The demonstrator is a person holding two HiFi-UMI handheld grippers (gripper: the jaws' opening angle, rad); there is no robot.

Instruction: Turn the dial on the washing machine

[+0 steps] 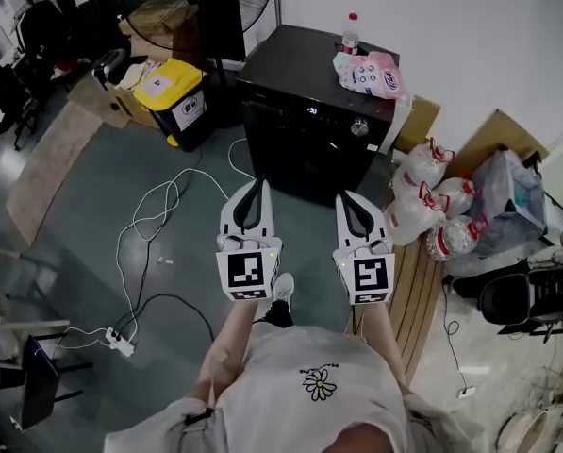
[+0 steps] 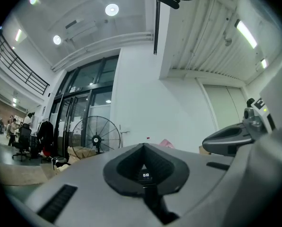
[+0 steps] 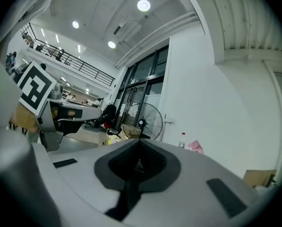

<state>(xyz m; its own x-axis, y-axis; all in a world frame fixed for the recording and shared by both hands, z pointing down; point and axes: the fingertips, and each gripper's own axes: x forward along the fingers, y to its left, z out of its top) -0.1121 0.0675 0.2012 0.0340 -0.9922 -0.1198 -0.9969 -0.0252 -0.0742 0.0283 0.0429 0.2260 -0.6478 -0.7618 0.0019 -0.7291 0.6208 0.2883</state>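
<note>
Head view is showing the person standing on the grey floor (image 1: 74,206), well back from the washing machine, holding the left gripper (image 1: 257,185) and right gripper (image 1: 349,198) side by side and pointing at it, probably to line up an approach. Each gripper view is showing its jaws lying together at the tips with nothing held between them. Beyond them the black washing machine (image 1: 290,149) is standing near the wall, its dial (image 1: 359,127) sitting towards the right end of the front panel, well apart from both grippers. A bottle (image 1: 351,33) and a pink packet (image 1: 371,75) are resting at the back right corner of its top, away from the dial
</note>
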